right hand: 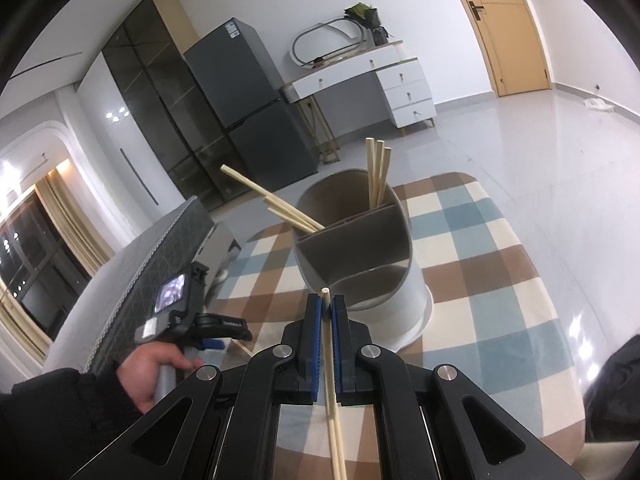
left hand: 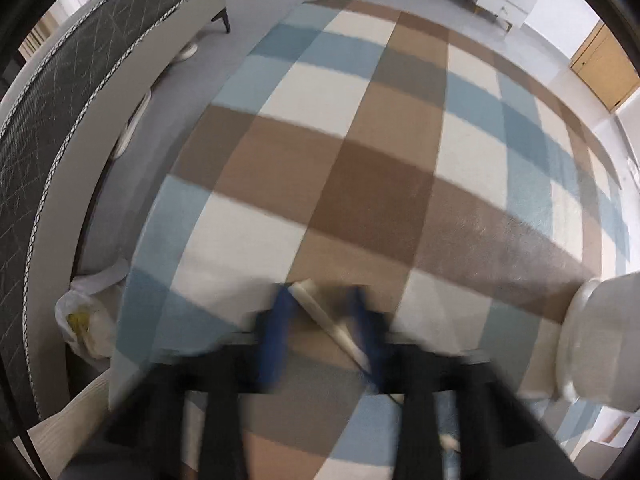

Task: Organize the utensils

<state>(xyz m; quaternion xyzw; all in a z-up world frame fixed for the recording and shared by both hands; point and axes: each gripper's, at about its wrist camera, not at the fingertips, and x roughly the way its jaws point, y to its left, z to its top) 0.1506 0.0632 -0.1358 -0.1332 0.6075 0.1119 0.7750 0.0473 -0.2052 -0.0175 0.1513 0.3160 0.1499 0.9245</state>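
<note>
- The right gripper (right hand: 325,312) was pressed together on one chopstick (right hand: 331,380); the stick's tip rose just above the blue pads (right hand: 314,320) and its shaft ran back between the black arms.
- The utensil holder (right hand: 356,252), a grey-rimmed white tub, stood on the checked tablecloth (right hand: 500,280) just ahead of that gripper, nearer the far edge of the table than the near one.
- The holder showed three compartments divided by curved partitions.
- Three chopsticks (right hand: 378,172) stood nearly upright in the far compartment.
- About three more chopsticks (right hand: 276,200) leaned out to the left from the left side of the holder; the exact count could not be told.
- The near compartment held no visible sticks.
- The left gripper (left hand: 324,308) was heavily blurred in its own view; one pale chopstick (left hand: 328,312) lay slanted between its blue fingers (left hand: 280,320), which stood apart. Whether the pads pressed on it could not be told.
- In the right wrist view, a hand (right hand: 156,372) in a dark sleeve held the left gripper near the left edge of the table.
- One white container (left hand: 600,340) stood at the right edge of the left wrist view.
</note>
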